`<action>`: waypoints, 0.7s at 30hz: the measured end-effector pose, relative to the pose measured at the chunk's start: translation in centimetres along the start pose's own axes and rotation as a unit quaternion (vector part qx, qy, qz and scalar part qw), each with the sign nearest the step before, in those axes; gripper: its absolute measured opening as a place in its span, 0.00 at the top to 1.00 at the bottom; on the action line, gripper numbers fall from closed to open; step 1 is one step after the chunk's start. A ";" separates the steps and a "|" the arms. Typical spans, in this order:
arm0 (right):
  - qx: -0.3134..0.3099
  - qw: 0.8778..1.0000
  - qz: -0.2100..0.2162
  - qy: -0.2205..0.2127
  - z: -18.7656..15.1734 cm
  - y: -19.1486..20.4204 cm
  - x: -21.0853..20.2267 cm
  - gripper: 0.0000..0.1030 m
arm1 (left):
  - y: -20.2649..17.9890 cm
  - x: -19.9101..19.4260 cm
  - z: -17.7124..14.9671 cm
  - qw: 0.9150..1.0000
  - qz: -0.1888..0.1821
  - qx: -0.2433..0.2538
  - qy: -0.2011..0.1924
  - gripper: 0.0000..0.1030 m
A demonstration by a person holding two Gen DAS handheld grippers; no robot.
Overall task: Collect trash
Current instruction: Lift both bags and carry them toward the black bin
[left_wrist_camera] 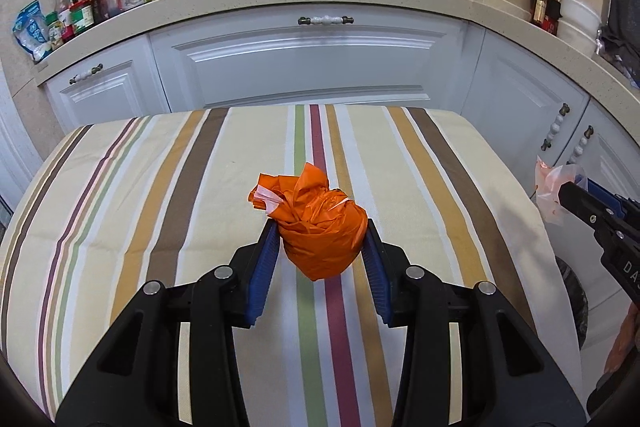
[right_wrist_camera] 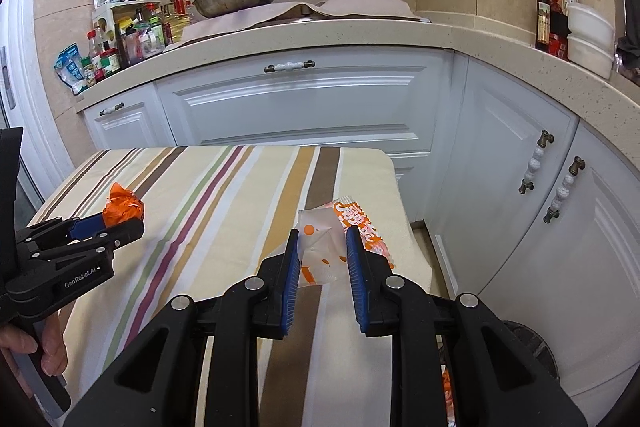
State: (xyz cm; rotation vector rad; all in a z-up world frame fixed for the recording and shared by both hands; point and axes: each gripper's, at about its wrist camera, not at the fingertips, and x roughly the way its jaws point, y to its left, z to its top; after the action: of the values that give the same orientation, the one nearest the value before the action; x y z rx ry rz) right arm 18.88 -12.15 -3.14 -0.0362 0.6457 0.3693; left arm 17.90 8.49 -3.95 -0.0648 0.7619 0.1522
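Both pieces of trash look picked up, so the step in hand seems to be the carry to a bin. The left claw [left_wrist_camera: 320, 247] is clamped on a knotted orange bag [left_wrist_camera: 320, 231], its blue pads pressed against the bundle's sides above the striped bench [left_wrist_camera: 160, 187]; from the right wrist view the bundle appears lifted clear of the cloth, though I cannot be sure. The right claw [right_wrist_camera: 320, 251] has its pads on either side of a white wrapper with orange print [right_wrist_camera: 324, 247], over the bench's right edge. The left pad touches the wrapper; whether the right pad presses it I cannot tell, so the grip may be loose.

Below the right claw, past the bench edge, a dark round thing [right_wrist_camera: 528, 347] sits on the floor, perhaps a bin, but too little shows to say. The next move, as I judge it, calls for keeping both claws squeezed and swinging them to the right and down toward it, the light wrapper being the likelier to slip.

Writing: "GenRobot.AI" runs along the left claw's arm. The wrapper's orange characters are too warped to read.
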 end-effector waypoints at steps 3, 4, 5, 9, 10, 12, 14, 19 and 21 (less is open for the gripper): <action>-0.006 1.000 0.001 -0.004 -0.5 0.7 -1.1 0.77 | 0.2 -1.2 -0.6 1.000 -0.001 -0.001 -0.004 0.61; -0.008 1.000 0.000 -0.004 -0.7 1.0 -1.5 0.77 | 0.3 -1.6 -0.7 1.000 -0.001 -0.002 -0.006 0.61; -0.010 1.000 -0.001 -0.004 -0.8 1.2 -1.8 0.77 | 0.4 -2.0 -0.9 1.000 -0.002 -0.002 -0.008 0.61; -0.016 1.000 -0.002 -0.008 -1.6 2.1 -3.3 0.77 | 0.7 -3.7 -1.8 1.000 0.002 -0.003 -0.017 0.61; -0.017 1.000 -0.002 -0.009 -1.8 2.3 -3.7 0.77 | 0.8 -4.2 -2.1 1.000 0.003 -0.003 -0.020 0.61; -0.019 1.000 -0.003 -0.012 -2.2 2.7 -4.4 0.77 | 0.9 -5.1 -2.6 1.000 0.003 -0.003 -0.023 0.61; -0.020 1.000 -0.003 -0.015 -2.7 3.1 -5.2 0.77 | 1.0 -5.8 -3.1 1.000 0.003 -0.002 -0.026 0.61; -0.021 1.000 -0.003 -0.022 -3.5 3.5 -6.6 0.77 | 0.7 -7.9 -4.3 0.999 0.008 0.003 -0.038 0.61; -0.021 0.999 -0.004 -0.026 -3.7 3.5 -7.3 0.77 | 0.6 -8.6 -4.6 0.999 0.007 0.003 -0.043 0.61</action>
State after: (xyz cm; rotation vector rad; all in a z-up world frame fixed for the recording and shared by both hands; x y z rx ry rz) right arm 10.14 -11.76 -1.49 -0.0694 0.5861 0.3755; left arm 8.49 7.56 -1.32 -0.0475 0.6769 0.1643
